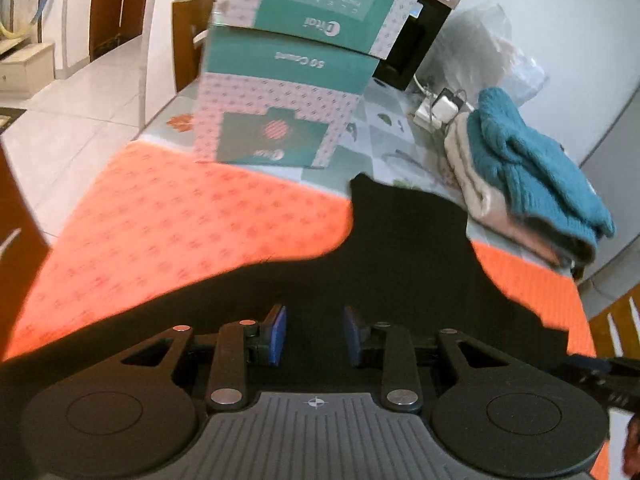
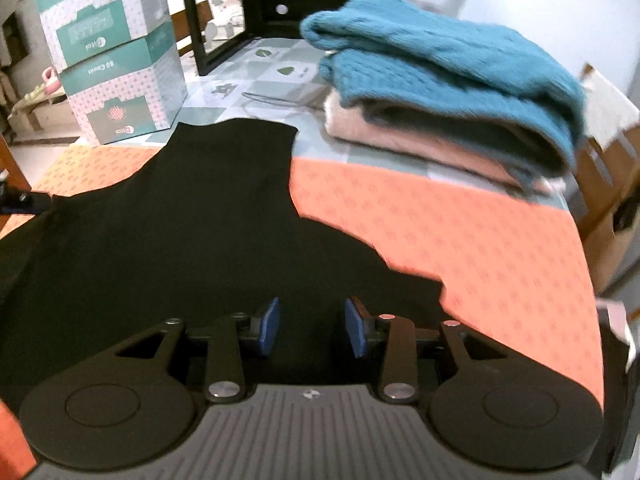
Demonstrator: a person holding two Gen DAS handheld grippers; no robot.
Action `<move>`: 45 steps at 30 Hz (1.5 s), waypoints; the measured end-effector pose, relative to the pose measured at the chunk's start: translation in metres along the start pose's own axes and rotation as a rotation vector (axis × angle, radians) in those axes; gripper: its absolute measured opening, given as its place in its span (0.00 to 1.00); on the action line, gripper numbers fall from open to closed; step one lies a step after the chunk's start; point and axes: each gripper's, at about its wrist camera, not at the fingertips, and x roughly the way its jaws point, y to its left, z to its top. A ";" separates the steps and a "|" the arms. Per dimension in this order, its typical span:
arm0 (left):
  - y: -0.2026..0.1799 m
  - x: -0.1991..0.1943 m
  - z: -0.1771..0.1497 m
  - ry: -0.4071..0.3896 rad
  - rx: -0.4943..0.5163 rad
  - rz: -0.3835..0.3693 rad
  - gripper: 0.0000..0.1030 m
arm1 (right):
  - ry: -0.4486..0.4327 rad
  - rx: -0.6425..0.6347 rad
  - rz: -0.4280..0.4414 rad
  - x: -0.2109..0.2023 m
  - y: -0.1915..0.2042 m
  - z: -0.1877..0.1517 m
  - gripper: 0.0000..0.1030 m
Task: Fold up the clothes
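A black garment (image 1: 404, 248) lies spread flat on the orange cloth (image 1: 180, 220) that covers the table. It also shows in the right wrist view (image 2: 192, 216), one strip of it reaching toward the far end. My left gripper (image 1: 315, 334) hovers over the near part of the garment with its blue pads (image 1: 278, 334) apart and nothing between them. My right gripper (image 2: 312, 326) is likewise open above the garment's near edge, its pads (image 2: 356, 326) empty.
A folded teal knit (image 2: 448, 80) sits on a folded pink garment (image 2: 420, 140) at the far right, also in the left wrist view (image 1: 532, 172). Stacked teal boxes (image 1: 288, 80) (image 2: 116, 60) stand at the back left, a black frame (image 2: 256, 4) behind. Chargers (image 1: 438, 110) lie near.
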 end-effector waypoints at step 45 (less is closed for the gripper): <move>0.045 -0.090 -0.135 0.109 0.005 -0.023 0.09 | 0.067 0.247 -0.021 -0.097 -0.009 -0.149 0.08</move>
